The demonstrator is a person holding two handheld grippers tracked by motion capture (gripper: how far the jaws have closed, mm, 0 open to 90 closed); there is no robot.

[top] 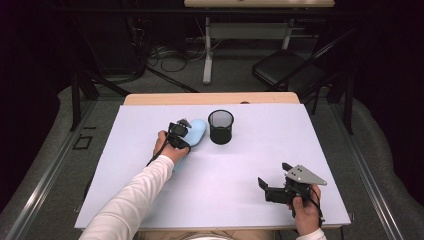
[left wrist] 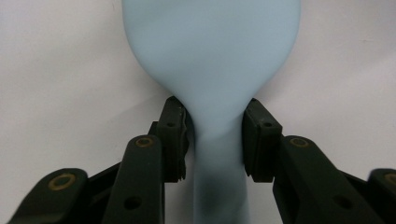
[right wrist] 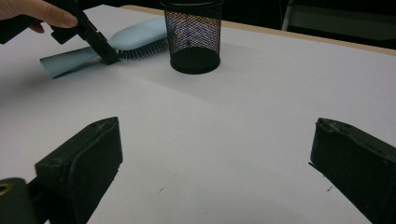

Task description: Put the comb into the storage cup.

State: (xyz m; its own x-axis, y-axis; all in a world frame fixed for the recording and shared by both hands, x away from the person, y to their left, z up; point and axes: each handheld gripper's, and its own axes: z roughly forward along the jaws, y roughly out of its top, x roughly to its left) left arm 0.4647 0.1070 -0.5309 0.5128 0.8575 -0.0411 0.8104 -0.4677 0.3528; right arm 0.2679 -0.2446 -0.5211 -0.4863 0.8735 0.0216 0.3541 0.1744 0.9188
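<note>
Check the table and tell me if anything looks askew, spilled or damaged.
Nothing stands out. The light blue hairbrush lies bristles down on the white table beside the upright black mesh cup, with the left gripper closed on its neck. The right gripper is open over bare table. No spills or damage show.

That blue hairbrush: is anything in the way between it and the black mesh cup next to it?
Nothing visible. The blue hairbrush, its neck clamped by the left hand-held gripper, lies bristles down beside the mesh cup, with bare white table between them.
</note>
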